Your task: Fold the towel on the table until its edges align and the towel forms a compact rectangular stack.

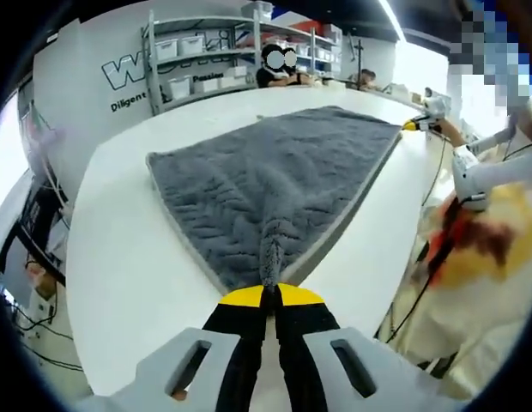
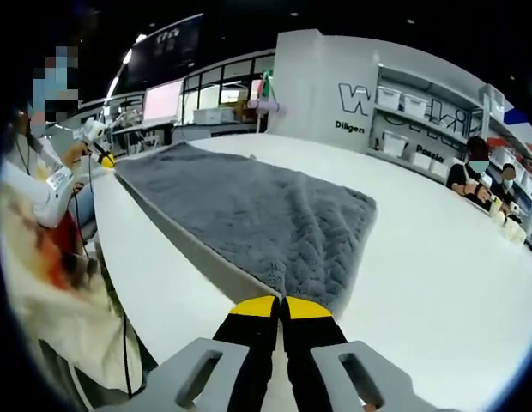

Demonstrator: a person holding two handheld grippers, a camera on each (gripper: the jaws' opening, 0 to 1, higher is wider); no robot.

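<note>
Fingers of the left gripper (image 1: 269, 296) are clamped on a pinched corner of the grey towel (image 1: 275, 176) at bottom centre; those of the right gripper (image 2: 280, 305) are likewise closed on another corner. Towel is spread across the white table (image 1: 120, 257) mid-frame.

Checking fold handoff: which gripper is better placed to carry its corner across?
Neither clearly. The left gripper and right gripper are each shut on a near corner of the towel; probably both lift together.
</note>
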